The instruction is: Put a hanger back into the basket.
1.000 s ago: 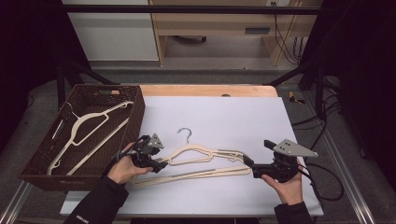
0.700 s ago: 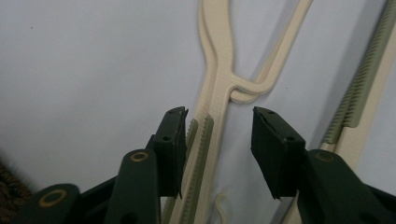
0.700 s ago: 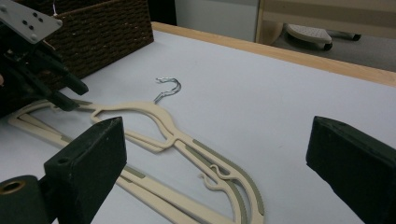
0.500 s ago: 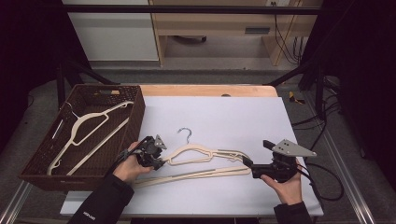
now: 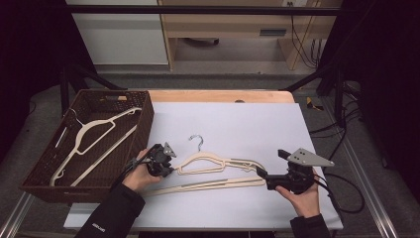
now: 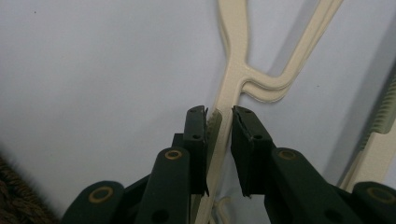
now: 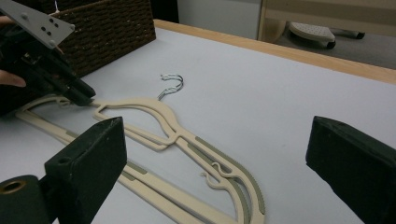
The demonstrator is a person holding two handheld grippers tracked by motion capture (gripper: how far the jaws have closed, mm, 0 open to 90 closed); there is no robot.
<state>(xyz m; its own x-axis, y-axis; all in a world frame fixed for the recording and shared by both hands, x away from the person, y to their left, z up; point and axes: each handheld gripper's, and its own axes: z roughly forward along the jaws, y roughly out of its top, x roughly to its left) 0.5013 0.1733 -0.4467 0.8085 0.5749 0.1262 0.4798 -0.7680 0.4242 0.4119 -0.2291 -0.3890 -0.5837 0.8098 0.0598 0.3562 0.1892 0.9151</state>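
Note:
A cream hanger (image 5: 213, 159) with a metal hook (image 5: 197, 140) lies flat on the white table top, its long bar (image 5: 208, 185) toward me. My left gripper (image 5: 171, 171) sits at the hanger's left end. In the left gripper view its jaws (image 6: 218, 116) have just been closing around a thin arm of the hanger (image 6: 233, 70), and a narrow gap still shows beside one pad. My right gripper (image 5: 262, 173) rests by the hanger's right end. Its jaws (image 7: 217, 140) stand wide open, with the hanger (image 7: 154, 112) lying ahead of them.
A dark wicker basket (image 5: 49, 163) stands at the table's left and holds another cream hanger (image 5: 94, 134). The basket's corner (image 7: 116, 32) is just behind the left gripper (image 7: 86, 98). Wooden table edge (image 5: 218, 95) runs along the back.
The left hand has shifted slightly toward the hanger's left end and its jaws have narrowed around the hanger's arm. The right hand and the hanger have stayed put.

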